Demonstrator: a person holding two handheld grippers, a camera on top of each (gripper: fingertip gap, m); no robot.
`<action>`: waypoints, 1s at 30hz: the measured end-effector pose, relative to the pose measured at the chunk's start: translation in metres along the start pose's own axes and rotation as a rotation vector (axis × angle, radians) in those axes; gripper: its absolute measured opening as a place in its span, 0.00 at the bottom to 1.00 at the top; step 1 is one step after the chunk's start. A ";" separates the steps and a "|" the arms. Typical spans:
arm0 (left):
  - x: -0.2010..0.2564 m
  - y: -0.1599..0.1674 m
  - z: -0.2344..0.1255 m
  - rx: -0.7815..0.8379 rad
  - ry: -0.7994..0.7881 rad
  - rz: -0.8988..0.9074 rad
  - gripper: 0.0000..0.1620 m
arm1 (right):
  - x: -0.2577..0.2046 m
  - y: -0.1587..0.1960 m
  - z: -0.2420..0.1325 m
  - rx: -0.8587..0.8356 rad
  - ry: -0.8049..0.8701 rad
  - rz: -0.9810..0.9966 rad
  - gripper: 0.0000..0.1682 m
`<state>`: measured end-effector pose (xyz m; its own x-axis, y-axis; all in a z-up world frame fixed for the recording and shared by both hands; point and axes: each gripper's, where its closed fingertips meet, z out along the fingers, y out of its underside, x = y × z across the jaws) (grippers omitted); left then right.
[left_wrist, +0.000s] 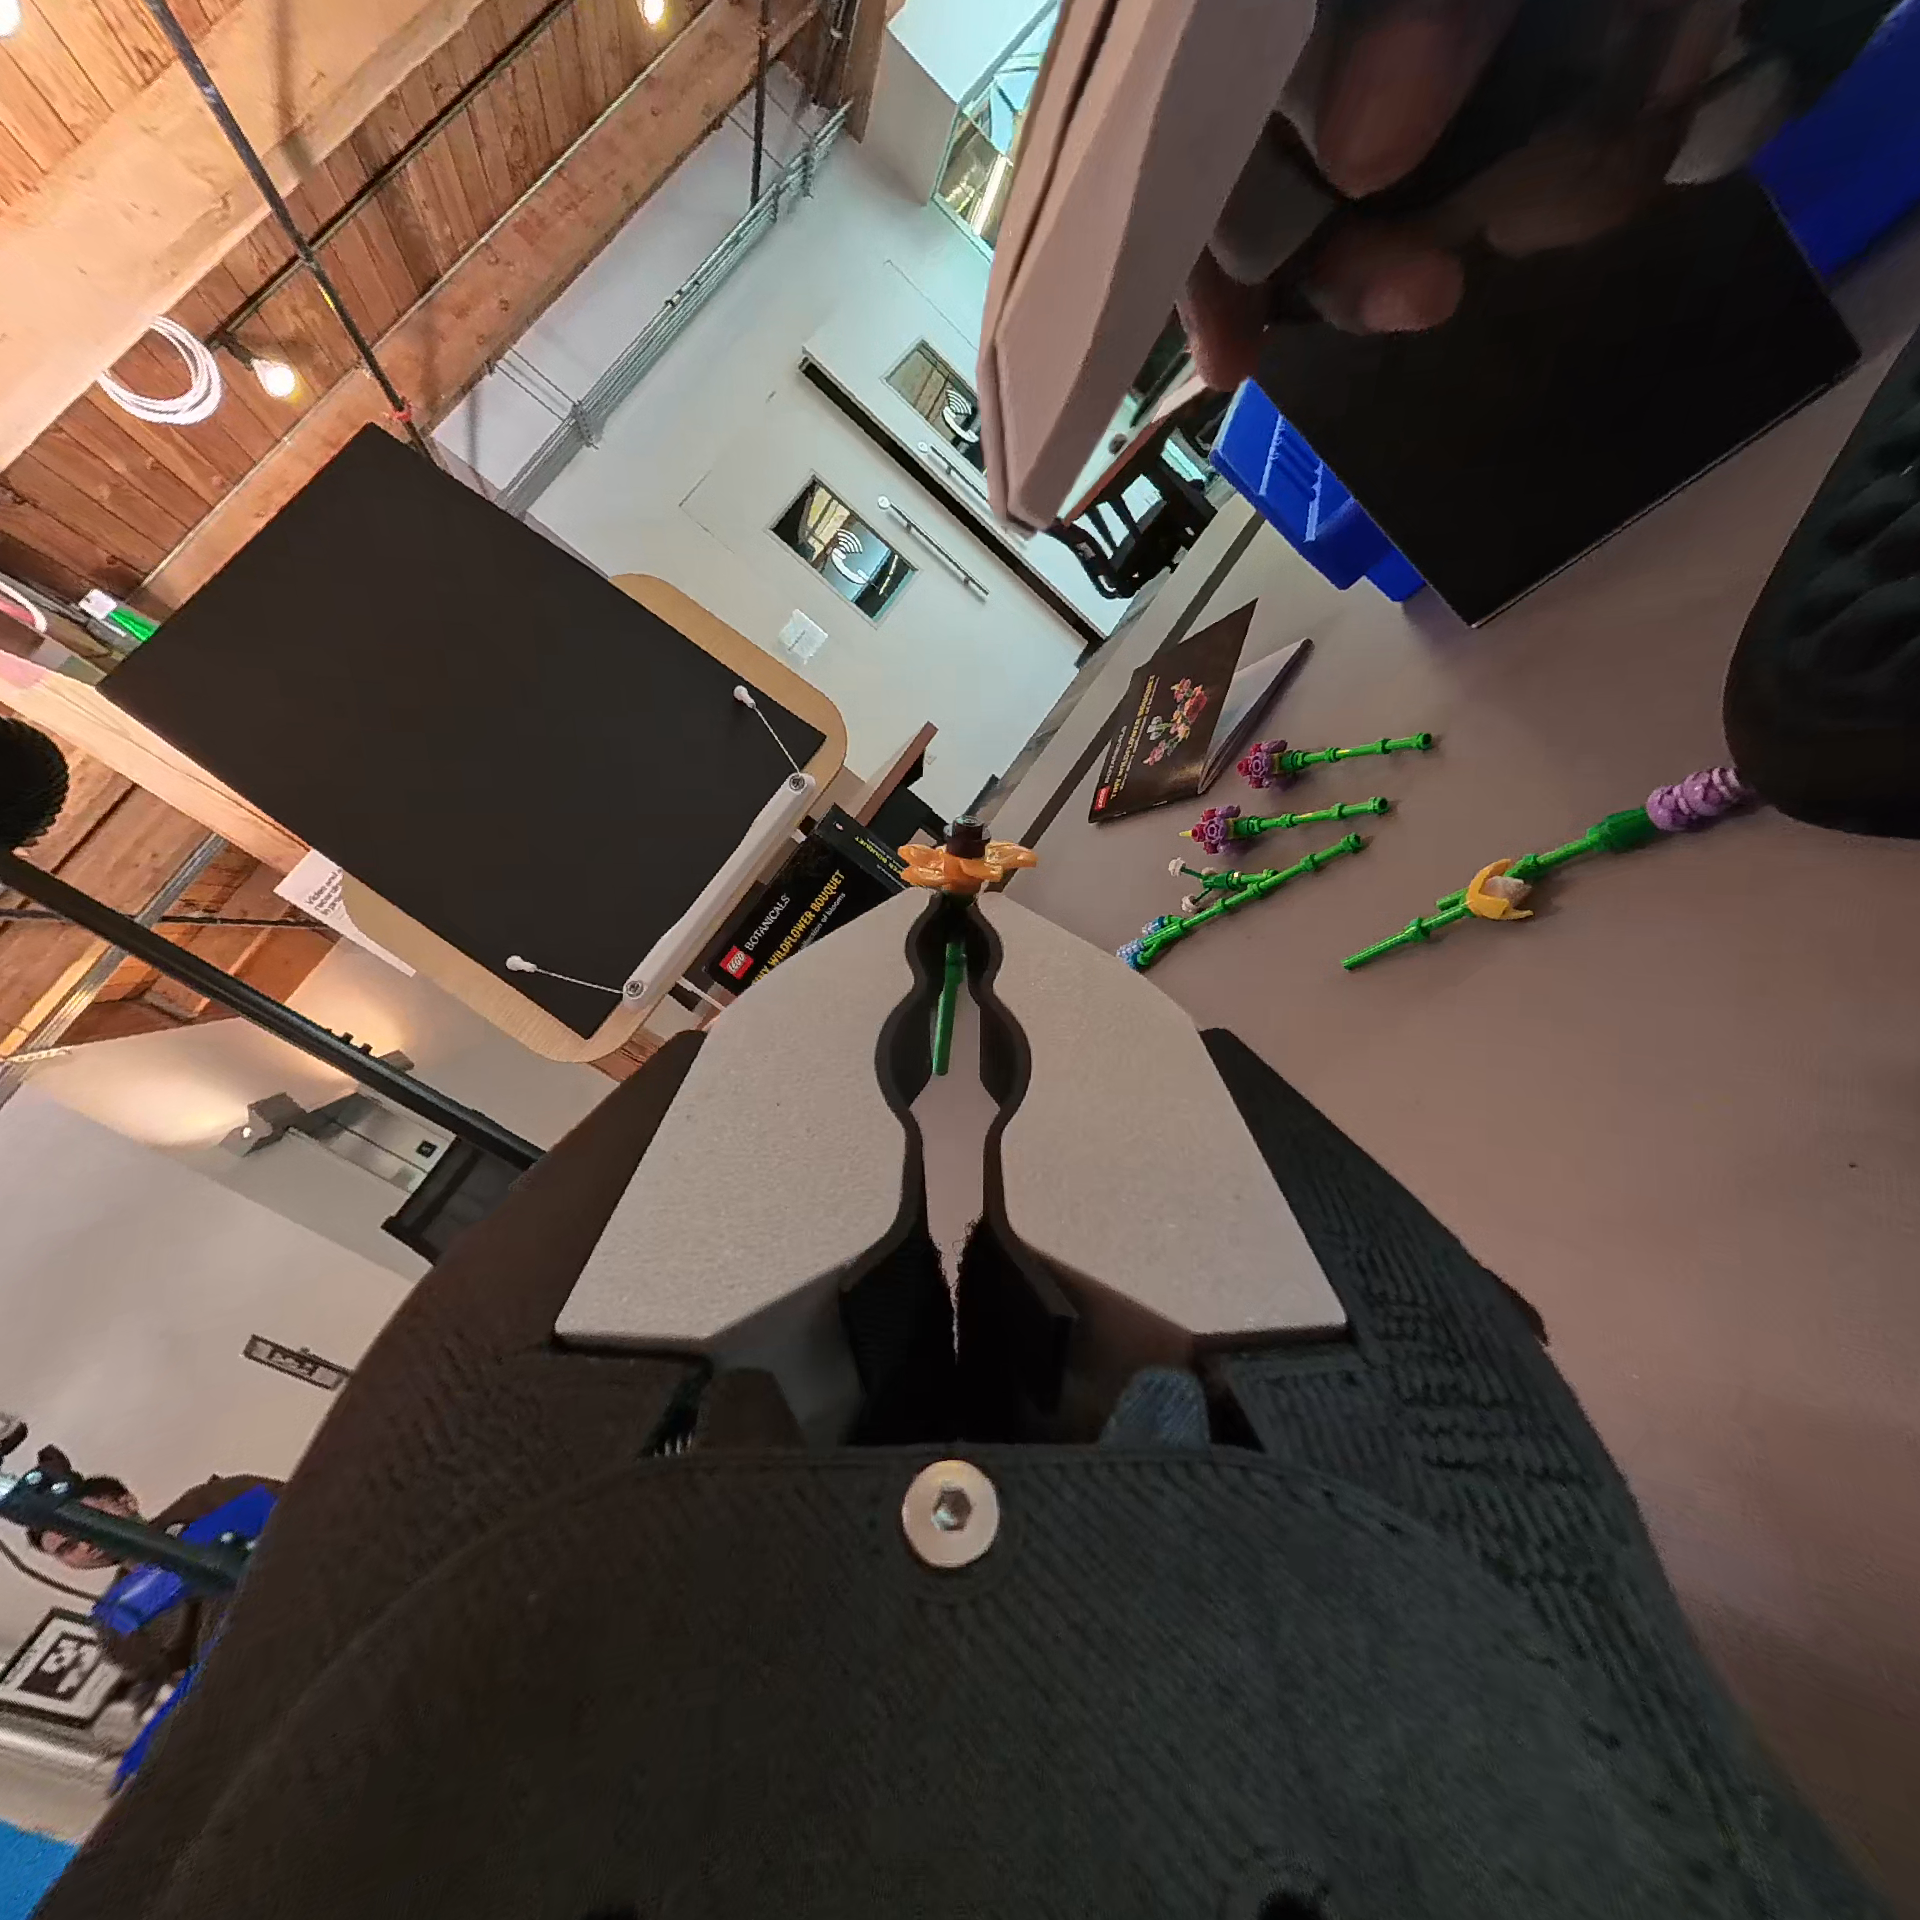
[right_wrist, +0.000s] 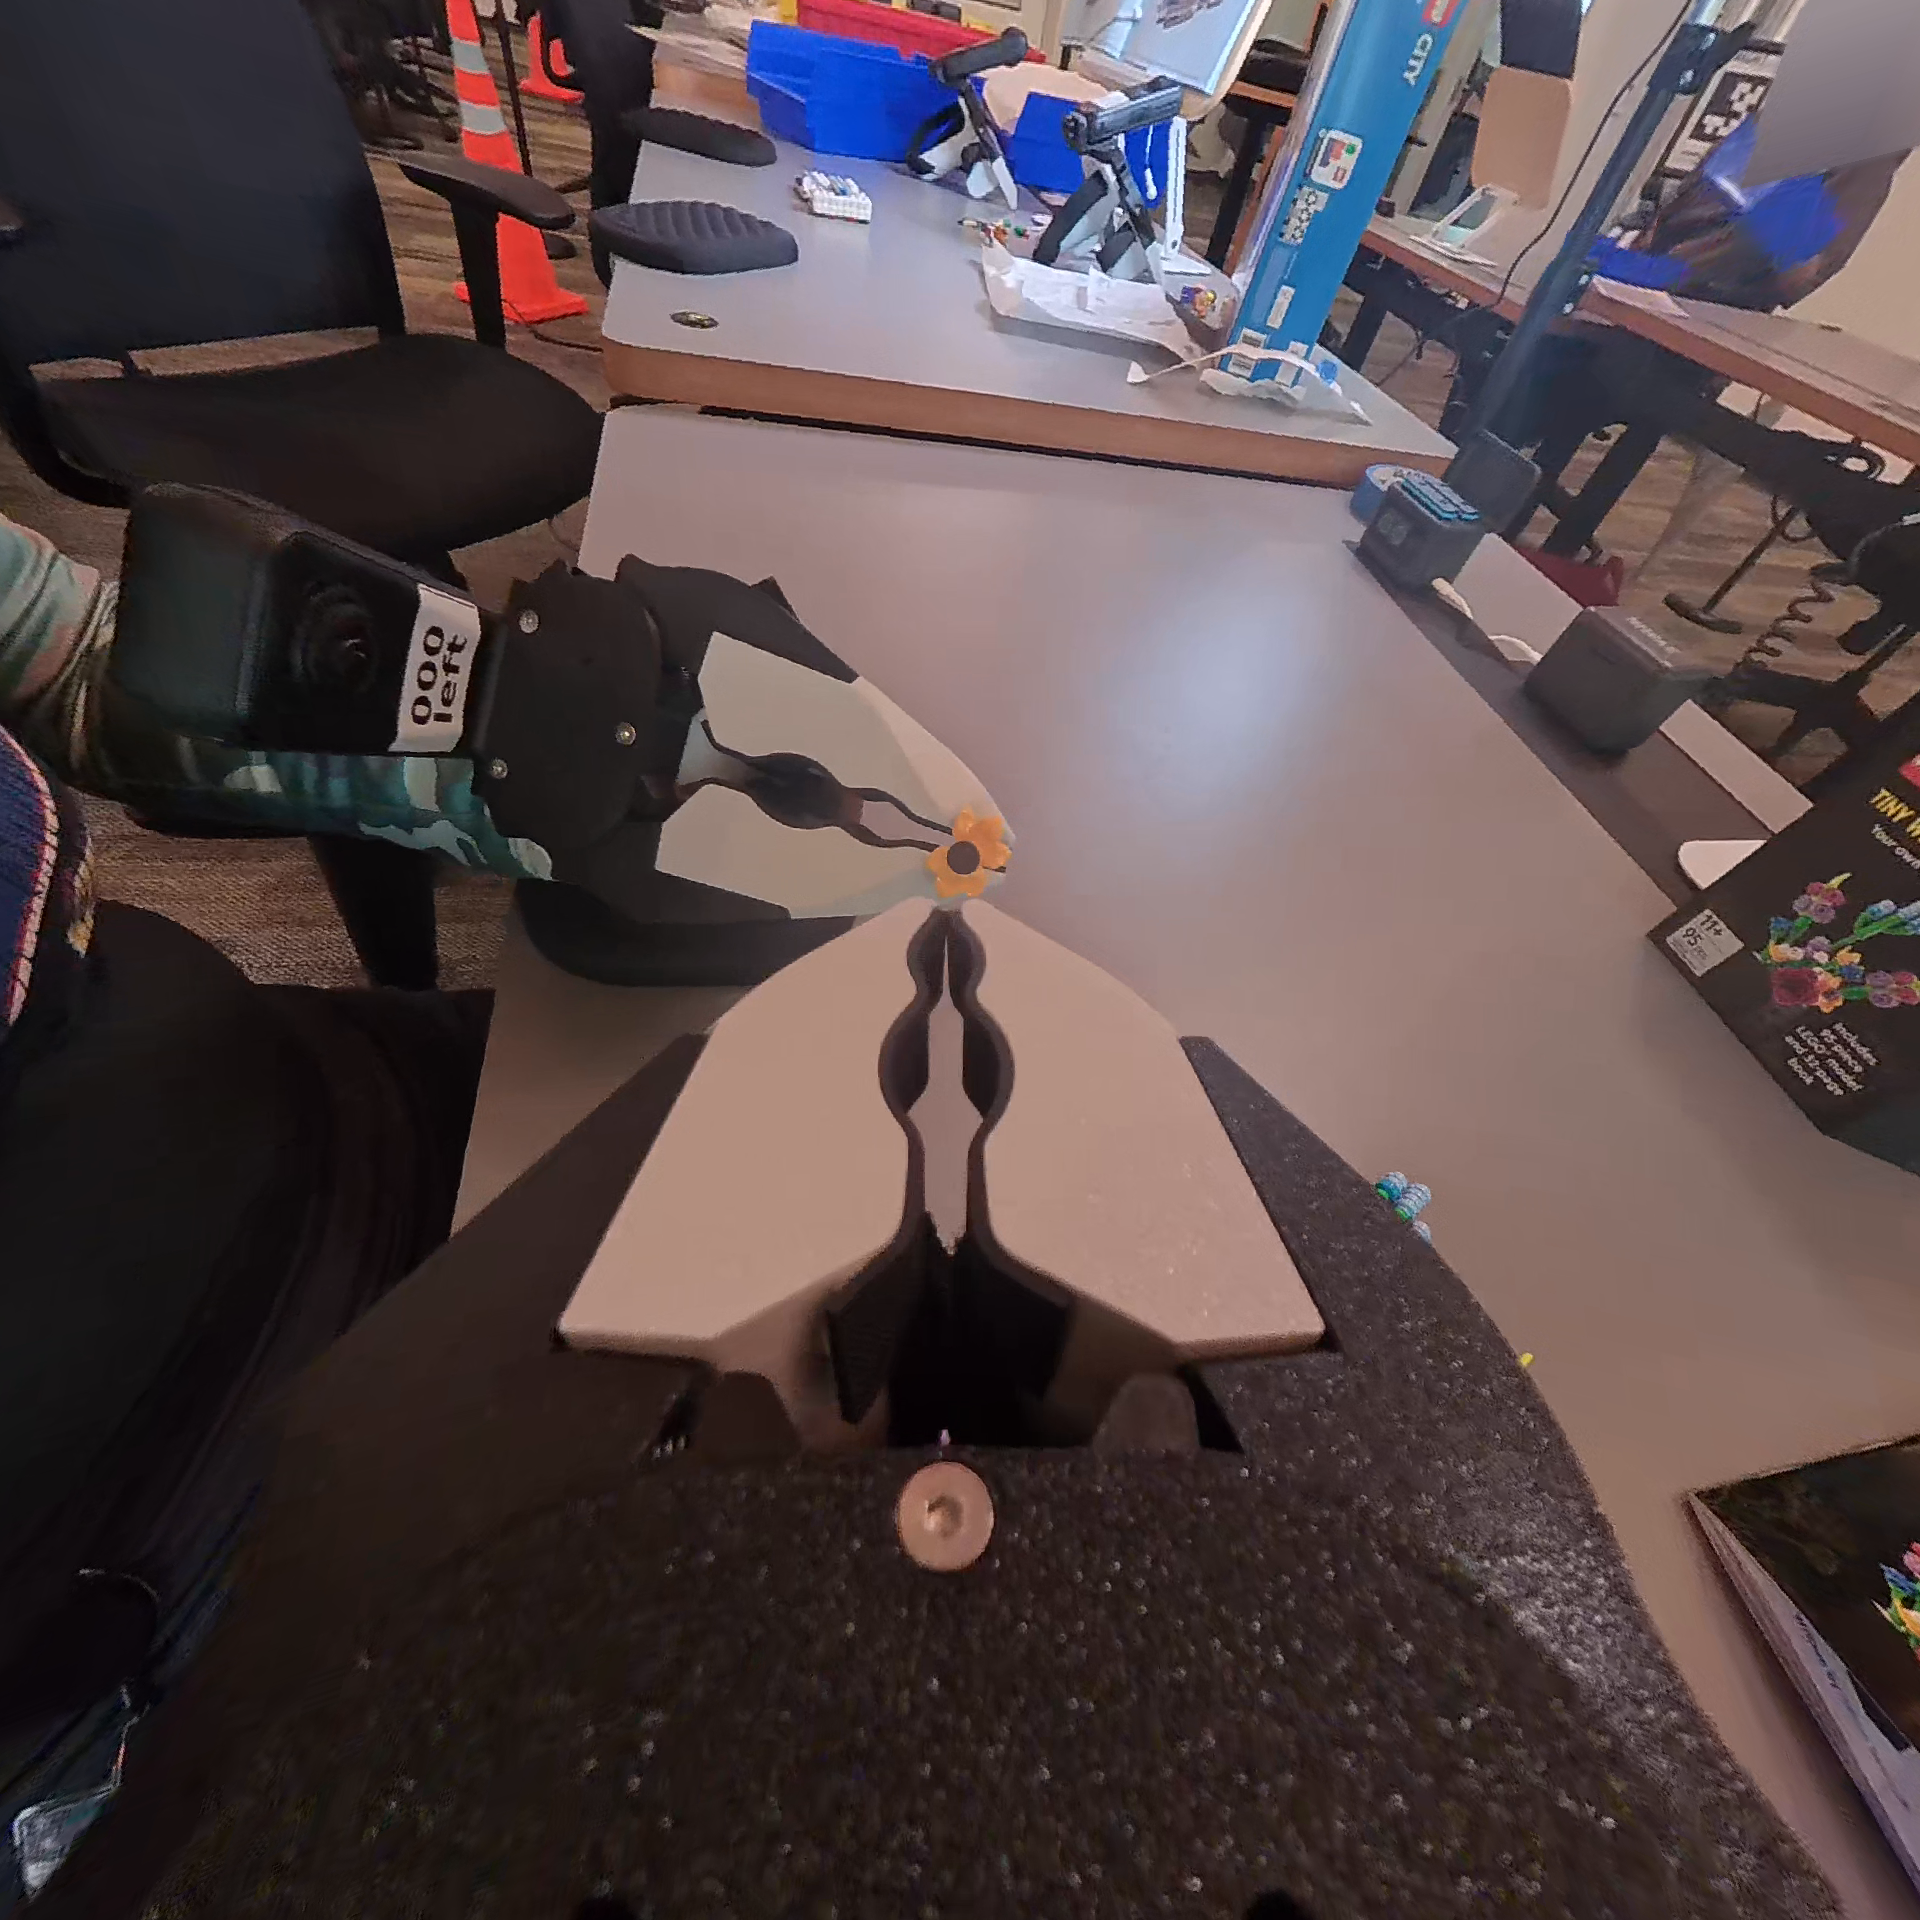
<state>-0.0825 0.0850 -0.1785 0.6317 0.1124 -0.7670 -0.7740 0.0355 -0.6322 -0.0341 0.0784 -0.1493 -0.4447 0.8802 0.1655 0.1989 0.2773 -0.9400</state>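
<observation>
The left gripper (left_wrist: 961, 914) has its fingers (left_wrist: 1101, 1049) closed on the green stem of an orange flower (left_wrist: 966, 862), whose bloom pokes out just beyond the tips. In the right wrist view the same left gripper (right_wrist: 961, 868) reaches in from the left, held above the grey desk (right_wrist: 1299, 831), with the orange flower (right_wrist: 966, 854) at its tip.

The right gripper (right_wrist: 948, 920) has its fingers (right_wrist: 1070, 1101) nearly closed with nothing between them; its tips sit just beside the bloom, and contact cannot be told.

On the desk (left_wrist: 1558, 1143), well apart from the held flower, lie 5 other brick-built flowers: 2 magenta ones (left_wrist: 1262, 764), a white and blue sprig (left_wrist: 1226, 894), a yellow one (left_wrist: 1496, 894) and a purple one (left_wrist: 1694, 800). A dark booklet (left_wrist: 1174, 727) lies near them, and a dark box (right_wrist: 1829, 966) stands at the desk's right side.
</observation>
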 end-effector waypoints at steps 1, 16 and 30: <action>0.000 0.000 0.000 0.000 -0.001 0.008 0.02 | -0.001 0.000 0.000 -0.001 0.000 -0.007 0.00; 0.009 -0.005 0.001 -0.001 -0.008 0.167 0.02 | -0.001 0.016 0.032 -0.087 0.073 -0.068 0.06; 0.016 -0.001 0.002 -0.023 0.065 0.097 0.02 | -0.002 0.027 0.036 -0.212 0.138 -0.300 0.04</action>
<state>-0.0718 0.0890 -0.1897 0.5556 0.0499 -0.8299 -0.8311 0.0044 -0.5561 -0.0599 0.0704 -0.1854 -0.3922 0.7875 0.4755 0.2600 0.5907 -0.7638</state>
